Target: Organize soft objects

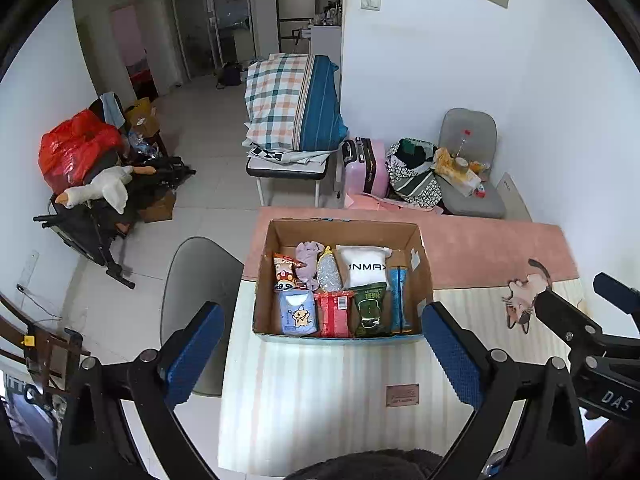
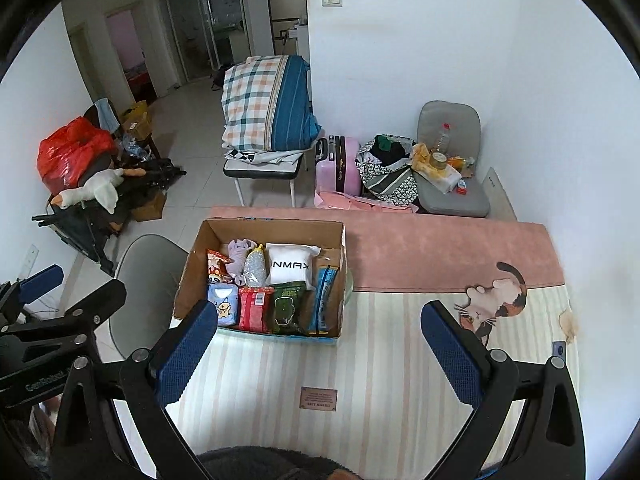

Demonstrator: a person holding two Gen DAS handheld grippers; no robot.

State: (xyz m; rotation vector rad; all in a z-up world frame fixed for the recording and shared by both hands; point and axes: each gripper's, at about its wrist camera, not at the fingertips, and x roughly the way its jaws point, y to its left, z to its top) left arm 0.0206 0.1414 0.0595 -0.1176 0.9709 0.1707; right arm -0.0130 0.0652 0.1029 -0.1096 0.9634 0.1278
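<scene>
While both grippers hang above the striped cloth-covered counter, neither holds anything. Left gripper: blue-padded fingers spread wide apart. Right gripper: blue-padded fingers likewise wide apart.

Open brown cardboard box sits on the counter at 12 o'clock from the left gripper, 11 o'clock from the right. Inside, packed side by side: white pillow pack printed "NMAX", lavender plush toy, silver glitter pouch, red packet, dark green packet, light blue cartoon-print pack, blue upright packet.

Cat figure printed on the cloth lies at 3 o'clock from the box, well apart.
</scene>
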